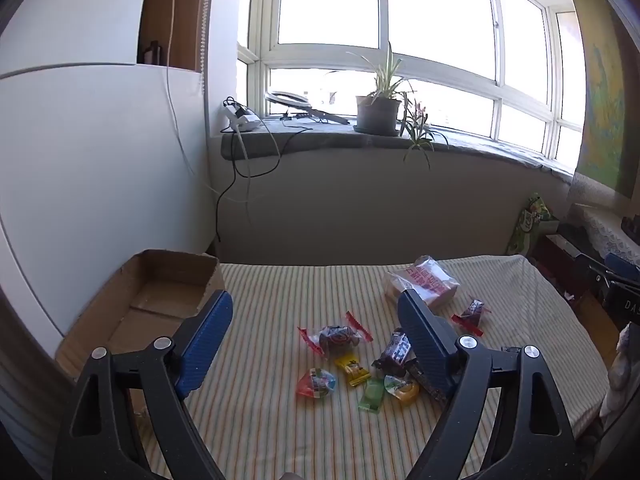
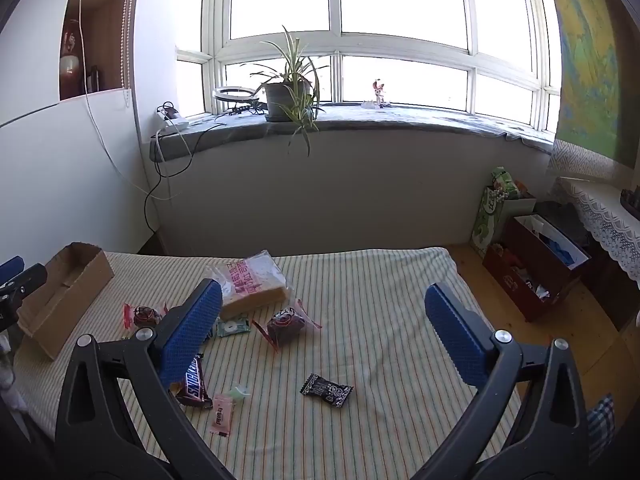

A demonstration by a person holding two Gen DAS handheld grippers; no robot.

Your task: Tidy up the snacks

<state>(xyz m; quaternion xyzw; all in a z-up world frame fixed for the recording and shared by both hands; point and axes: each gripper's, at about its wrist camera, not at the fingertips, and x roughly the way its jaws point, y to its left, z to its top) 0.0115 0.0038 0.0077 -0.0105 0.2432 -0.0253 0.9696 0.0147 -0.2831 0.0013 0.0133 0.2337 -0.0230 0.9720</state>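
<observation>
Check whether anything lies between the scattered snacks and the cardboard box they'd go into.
Nothing visible does. Between the candy pile and the open cardboard box there is only bare striped cloth. The left gripper, jaws open, hovers over that stretch, holding nothing.

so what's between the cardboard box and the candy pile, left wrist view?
Only bare striped cloth lies between the cardboard box and the candy pile; the open left gripper's left finger overlaps that stretch.
</observation>
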